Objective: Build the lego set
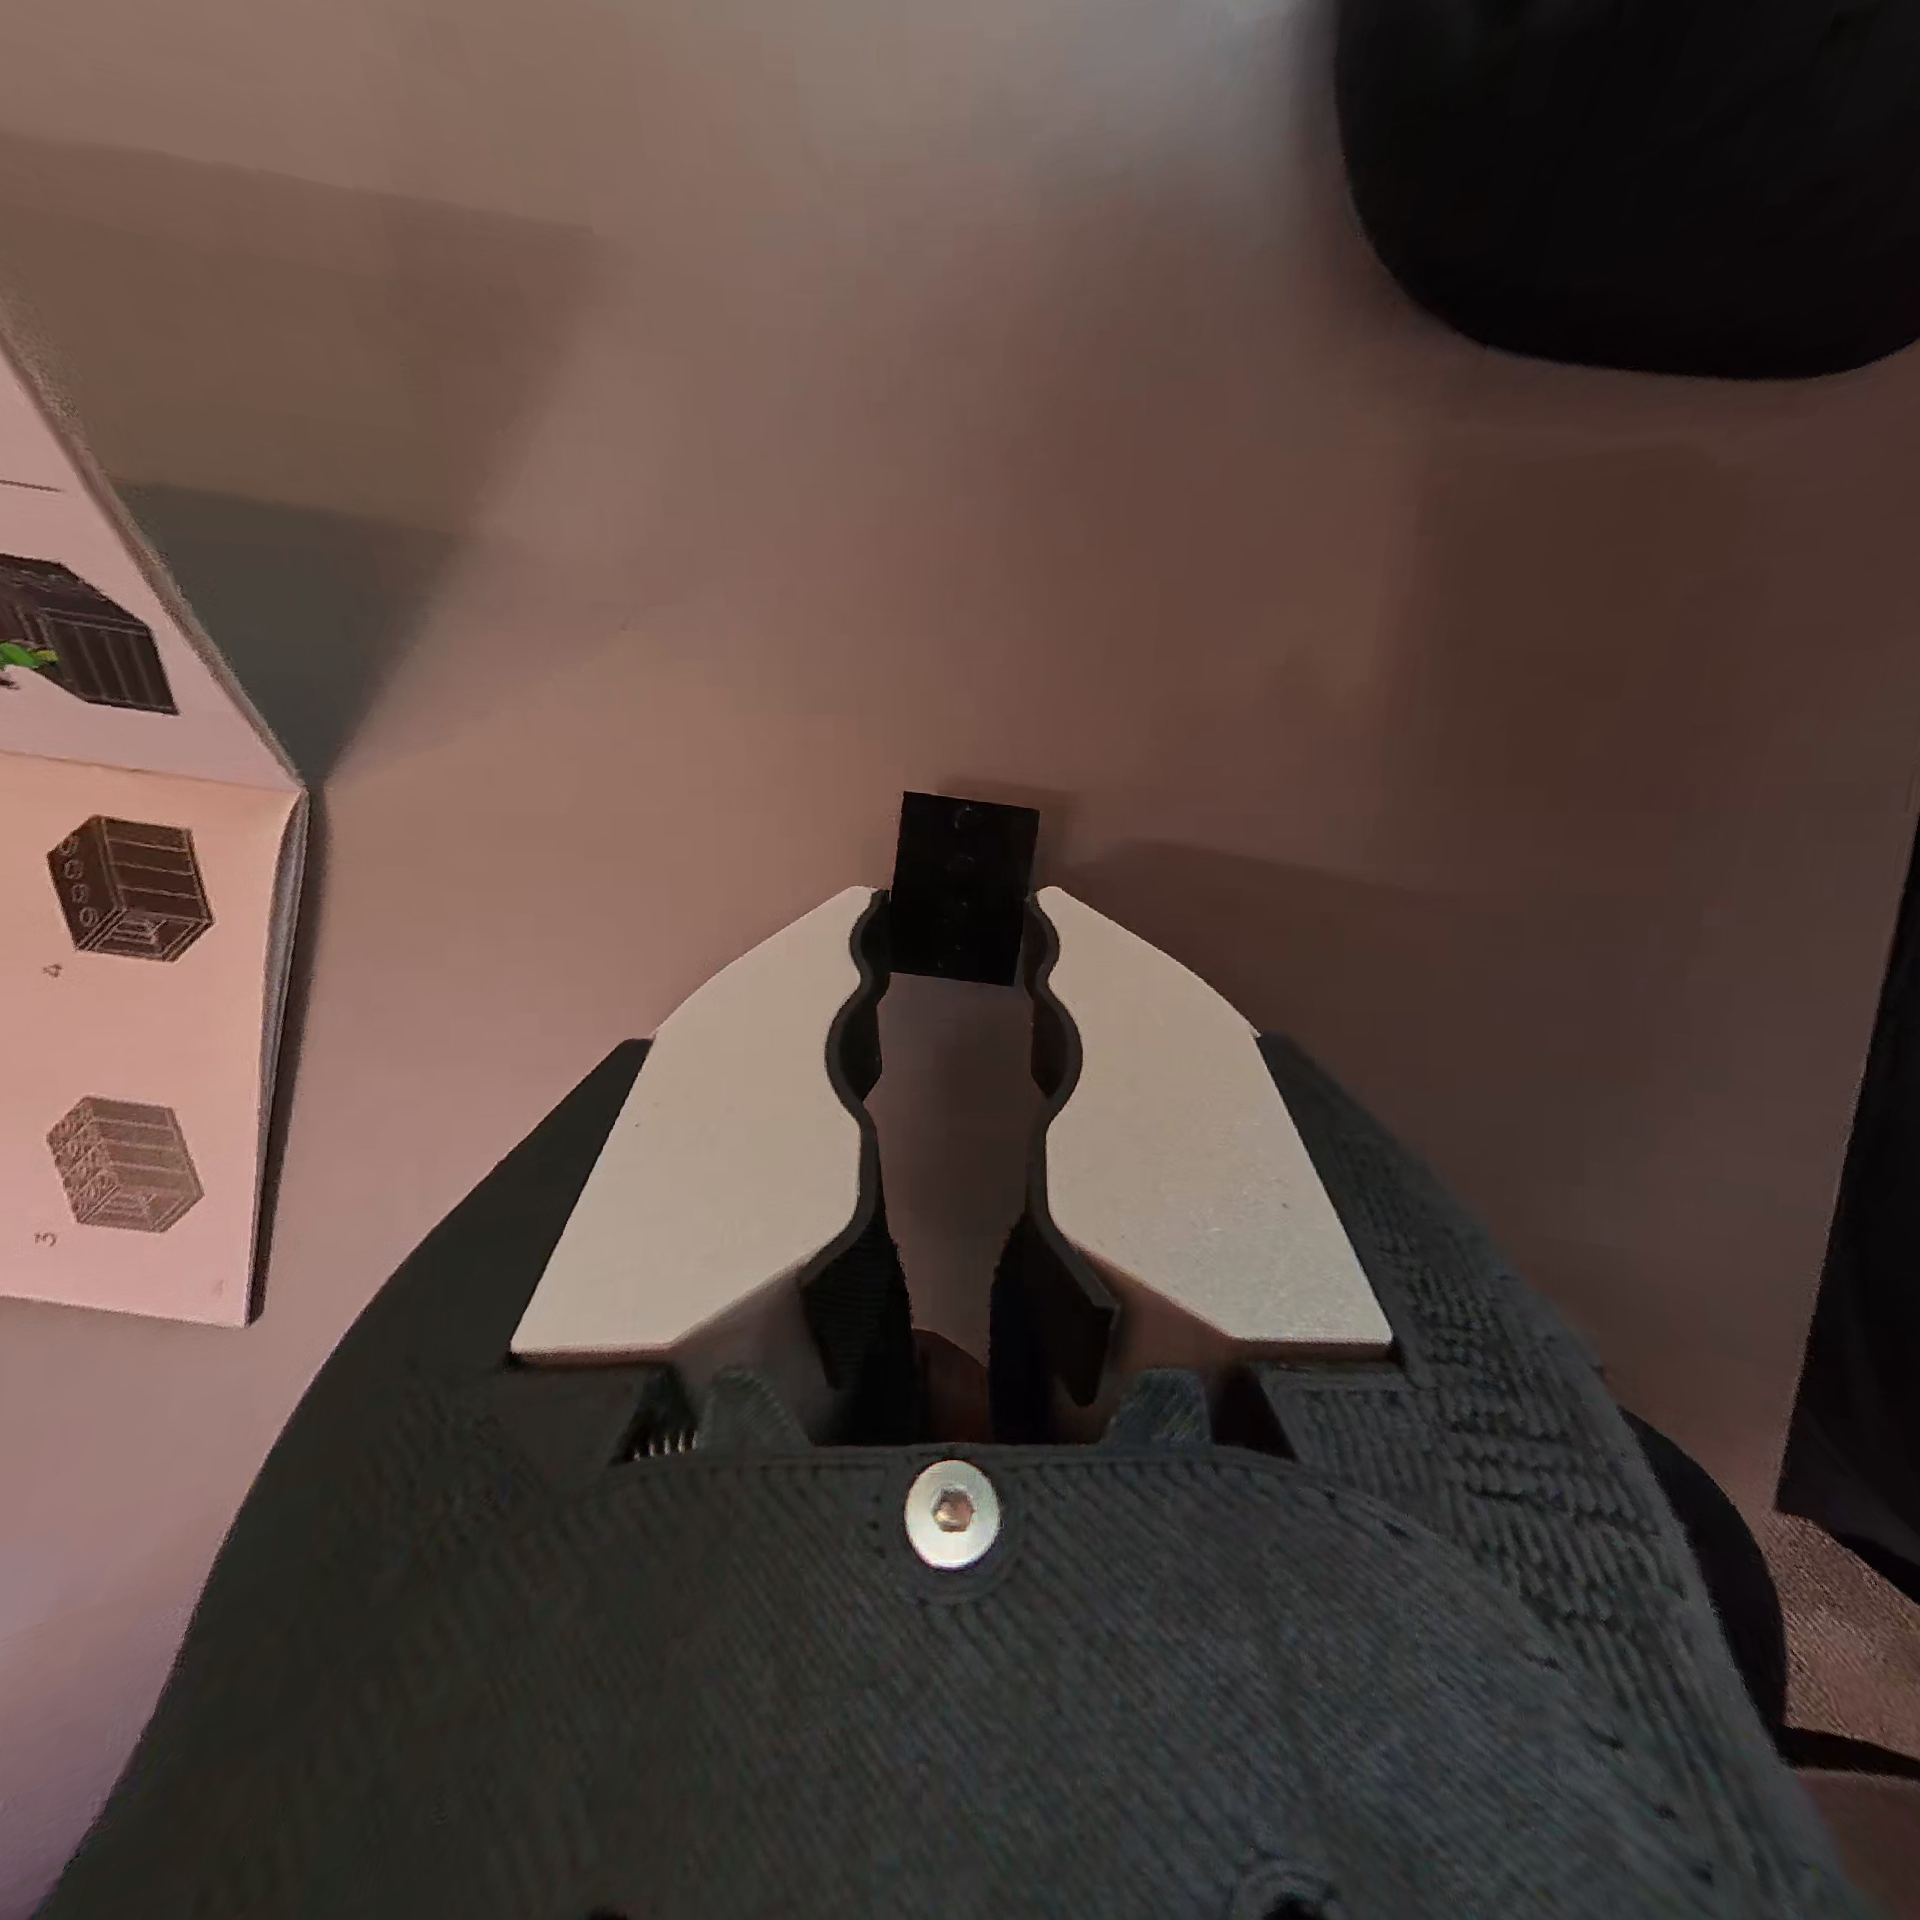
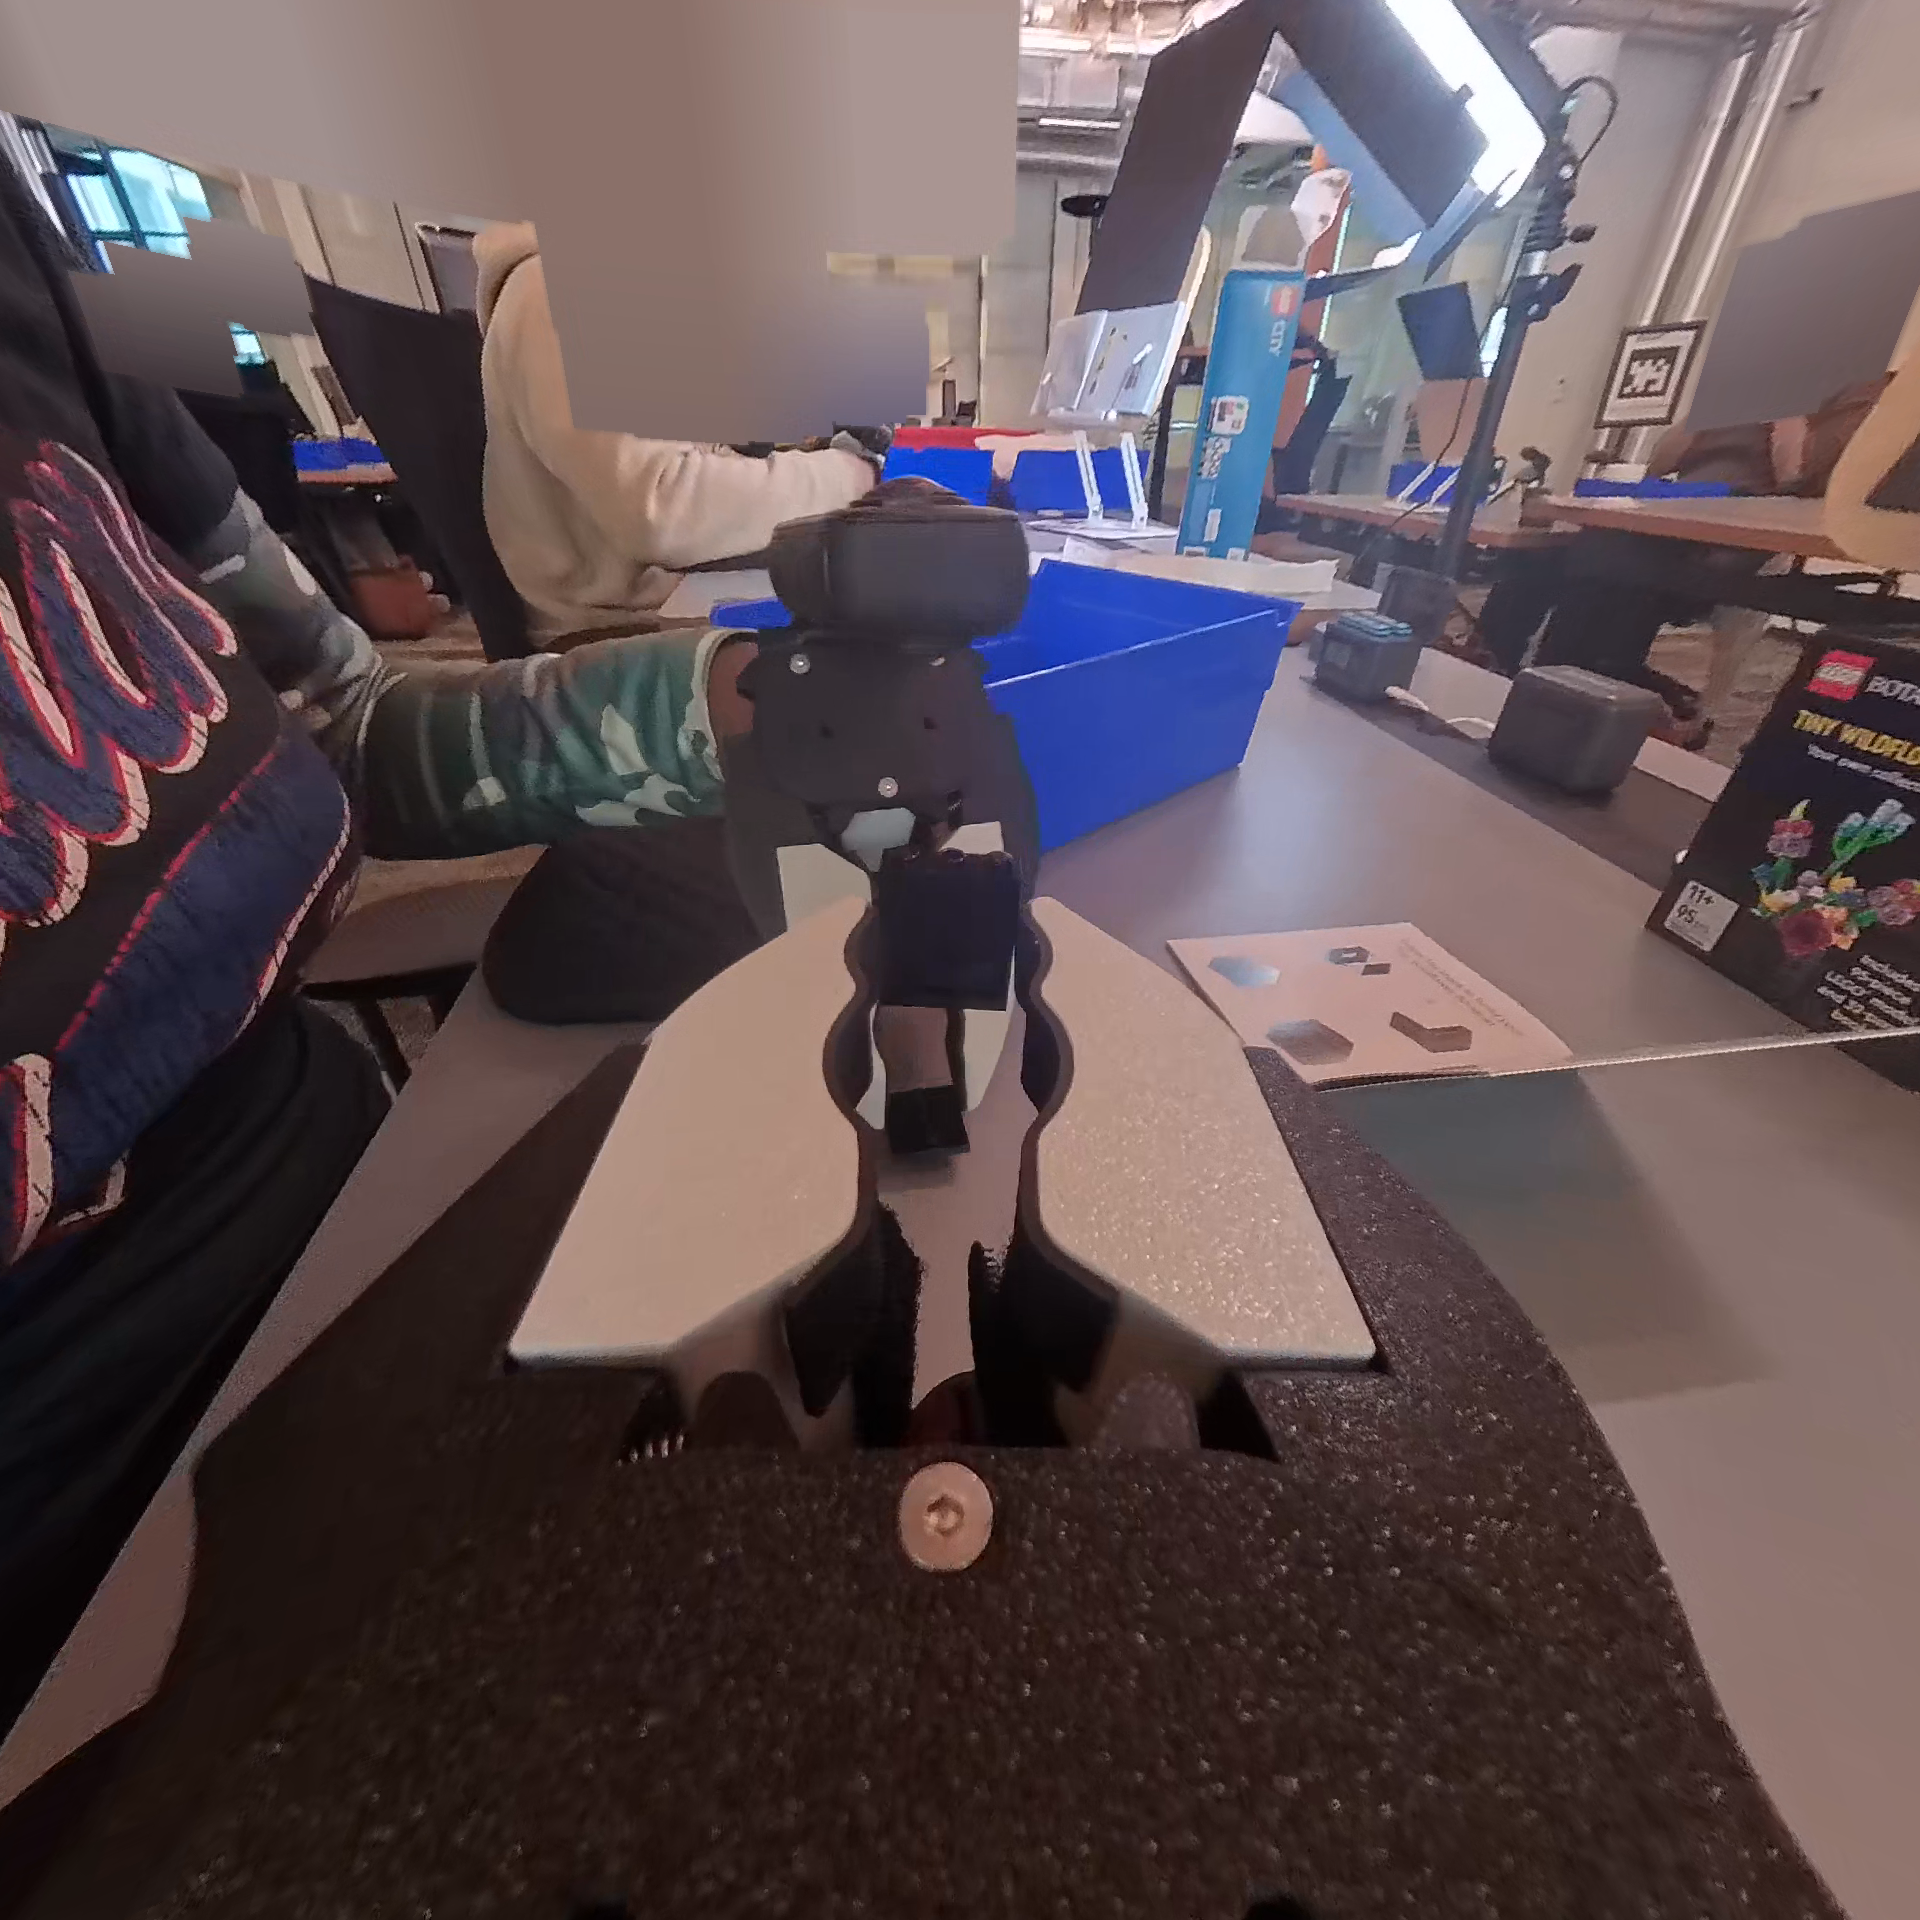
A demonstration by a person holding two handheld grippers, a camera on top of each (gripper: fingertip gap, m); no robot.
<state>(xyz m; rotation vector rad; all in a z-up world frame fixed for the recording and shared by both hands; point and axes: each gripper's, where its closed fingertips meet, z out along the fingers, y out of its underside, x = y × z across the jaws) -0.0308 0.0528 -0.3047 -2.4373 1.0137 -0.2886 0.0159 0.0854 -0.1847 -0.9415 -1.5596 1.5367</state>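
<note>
The left gripper (image 1: 961, 914) points straight down at the desk (image 1: 1351, 727), its fingers (image 1: 769, 1039) closed on a black brick (image 1: 961, 894) held upright just above the surface. The right gripper (image 2: 943, 935) lies level and faces it, fingers closed on what looks like the same brick (image 2: 943, 925), though the dark shapes merge. A booklet (image 1: 135, 987) is cut off at the left edge.

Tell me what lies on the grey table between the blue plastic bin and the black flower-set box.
In the right wrist view, between the blue plastic bin and the black flower-set box, a small grey cube-shaped device sits on the grey table.
</note>
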